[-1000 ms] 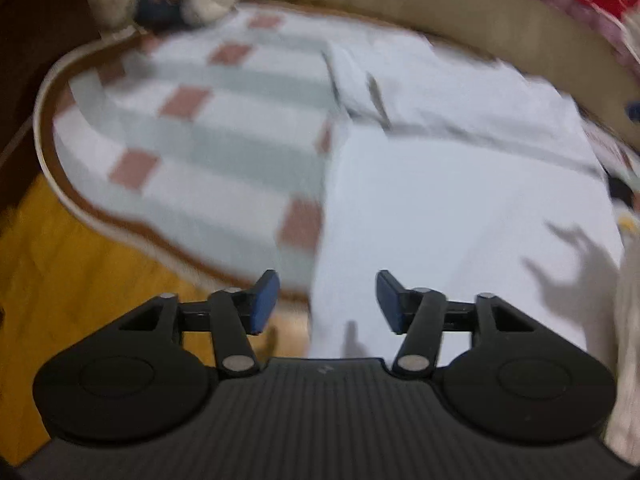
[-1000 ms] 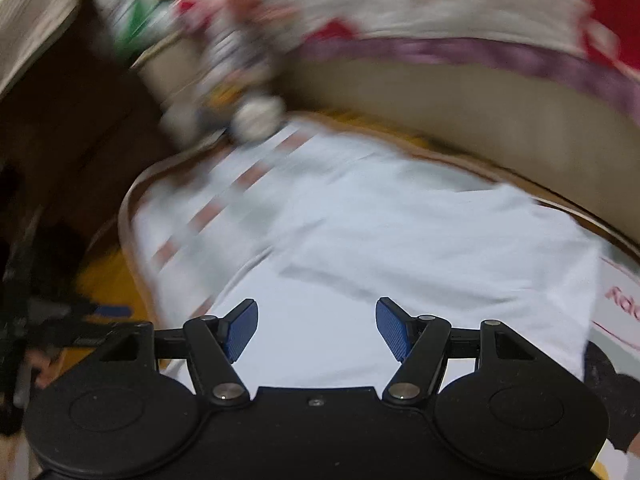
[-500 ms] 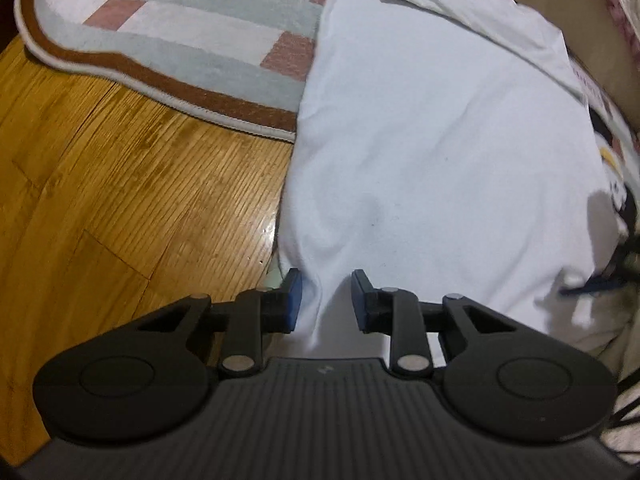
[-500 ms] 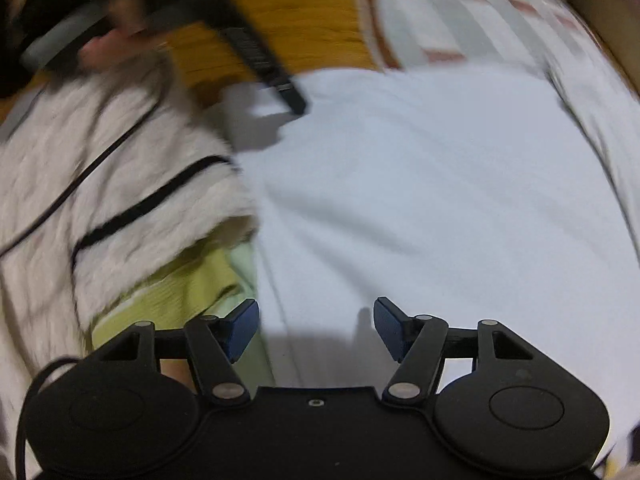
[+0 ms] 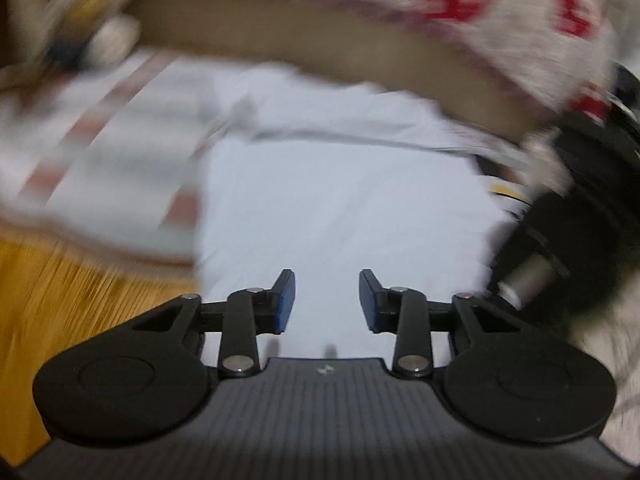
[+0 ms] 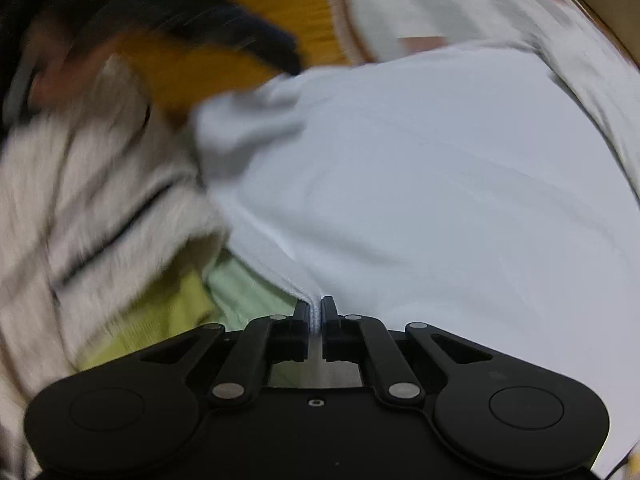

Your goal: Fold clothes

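Grasp on hem now made
Right gripper (image 6: 316, 316) has clenched the white garment (image 6: 440, 184) edge; left gripper (image 5: 327, 300), released, has lifted away.

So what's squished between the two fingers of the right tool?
The right wrist view shows the hem of the white shirt pinched between the shut fingers of the right tool. Nothing else sits in that gap.
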`<state>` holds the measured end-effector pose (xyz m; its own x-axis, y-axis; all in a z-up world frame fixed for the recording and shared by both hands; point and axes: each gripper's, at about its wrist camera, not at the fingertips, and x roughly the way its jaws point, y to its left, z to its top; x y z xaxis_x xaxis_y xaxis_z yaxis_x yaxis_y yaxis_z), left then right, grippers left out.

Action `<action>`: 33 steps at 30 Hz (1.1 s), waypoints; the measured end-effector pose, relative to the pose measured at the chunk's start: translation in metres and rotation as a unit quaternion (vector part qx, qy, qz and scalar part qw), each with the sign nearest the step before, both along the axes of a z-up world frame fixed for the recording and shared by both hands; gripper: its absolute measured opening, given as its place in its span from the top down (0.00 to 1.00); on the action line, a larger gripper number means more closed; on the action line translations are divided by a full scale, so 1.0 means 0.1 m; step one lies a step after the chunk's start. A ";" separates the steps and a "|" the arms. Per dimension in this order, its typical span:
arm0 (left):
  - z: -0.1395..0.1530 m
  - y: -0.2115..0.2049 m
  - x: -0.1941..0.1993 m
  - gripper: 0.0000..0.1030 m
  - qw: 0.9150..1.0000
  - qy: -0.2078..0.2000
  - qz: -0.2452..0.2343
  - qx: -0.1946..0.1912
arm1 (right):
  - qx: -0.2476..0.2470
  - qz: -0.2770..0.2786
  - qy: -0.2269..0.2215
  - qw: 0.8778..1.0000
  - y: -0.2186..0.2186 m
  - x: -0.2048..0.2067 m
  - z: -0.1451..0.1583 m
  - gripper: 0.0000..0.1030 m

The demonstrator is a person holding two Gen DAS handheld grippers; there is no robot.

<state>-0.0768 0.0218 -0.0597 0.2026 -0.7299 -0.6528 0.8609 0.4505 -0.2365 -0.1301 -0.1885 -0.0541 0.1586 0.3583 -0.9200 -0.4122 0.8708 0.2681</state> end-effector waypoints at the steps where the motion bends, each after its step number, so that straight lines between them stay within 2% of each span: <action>1: 0.04 -0.07 -0.10 0.57 0.999 -0.009 -0.035 -0.011 | 0.003 -0.011 0.000 1.000 -0.06 0.04 0.04 0.95; 3: 0.05 -0.23 -0.27 0.44 0.995 -0.017 -0.094 -0.016 | 0.002 -0.031 -0.002 1.000 -0.16 0.12 0.13 0.95; 4: 0.02 -0.34 -0.35 0.41 0.993 -0.027 -0.118 -0.009 | 0.003 -0.038 0.003 0.999 -0.23 0.21 0.17 0.95; 5: -0.03 -0.46 -0.41 0.38 0.990 -0.045 -0.131 0.008 | 0.004 -0.045 0.009 0.999 -0.30 0.31 0.21 0.95; 7: -0.16 -0.73 -0.48 0.37 0.985 -0.091 -0.137 0.050 | 0.001 -0.045 0.023 0.999 -0.39 0.42 0.30 0.95; 8: -0.23 -0.85 -0.47 0.45 0.983 -0.103 -0.135 0.066 | -0.001 -0.043 0.032 0.999 -0.43 0.47 0.34 0.95; 9: -0.30 -0.95 -0.44 0.96 0.981 -0.103 -0.144 0.079 | -0.003 -0.041 0.041 0.998 -0.46 0.52 0.39 0.95; 10: -0.34 -1.04 -0.45 0.92 0.977 -0.110 -0.162 0.088 | -0.004 -0.042 0.047 0.998 -0.52 0.54 0.46 0.95; 11: -0.33 -1.10 -0.48 0.93 0.974 -0.128 -0.168 0.080 | -0.004 -0.043 0.052 0.998 -0.58 0.55 0.53 0.95; 13: -0.28 -1.24 -0.49 0.93 0.973 -0.136 -0.172 0.069 | 0.005 -0.055 0.058 0.997 -0.74 0.58 0.69 0.95; 15: -0.25 -1.46 -0.41 0.93 0.973 -0.152 -0.156 0.082 | 0.028 -0.080 0.058 0.995 -0.93 0.62 0.87 0.95; 17: -0.24 -1.67 -0.25 0.93 0.975 -0.163 -0.121 0.087 | 0.035 -0.114 0.053 0.991 -1.22 0.70 1.06 0.94; 18: -0.25 -1.74 -0.16 0.93 0.979 -0.159 -0.105 0.077 | 0.038 -0.132 0.050 0.989 -1.36 0.75 1.16 0.91; 20: -0.32 -1.81 0.03 0.93 0.986 -0.149 -0.066 0.044 | 0.020 -0.148 0.047 0.988 -1.65 0.73 1.32 0.74; 21: -0.36 -1.83 0.12 0.93 0.988 -0.144 -0.047 0.029 | 0.009 -0.163 0.042 0.986 -1.83 0.64 1.37 0.69; 23: -0.48 -1.80 0.26 0.93 0.991 -0.132 -0.024 0.027 | -0.013 -0.195 0.031 0.980 -2.21 0.43 1.48 0.65; 26: -0.52 -1.77 0.39 0.93 0.990 -0.138 -0.017 0.021 | -0.025 -0.250 0.031 0.967 -2.76 -0.08 1.29 0.57; 28: -0.52 -1.74 0.48 0.93 0.993 -0.116 0.001 0.001 | -0.064 -0.296 0.014 0.953 -3.01 -0.47 0.98 0.57; 30: -0.54 -1.72 0.56 0.93 0.995 -0.093 0.023 -0.013 | -0.089 -0.337 0.001 0.937 -3.05 -0.76 0.68 0.55; 33: -0.64 -1.69 0.58 0.92 0.993 -0.113 0.038 -0.013 | -0.040 -0.379 -0.034 0.924 -2.97 -1.05 0.37 0.56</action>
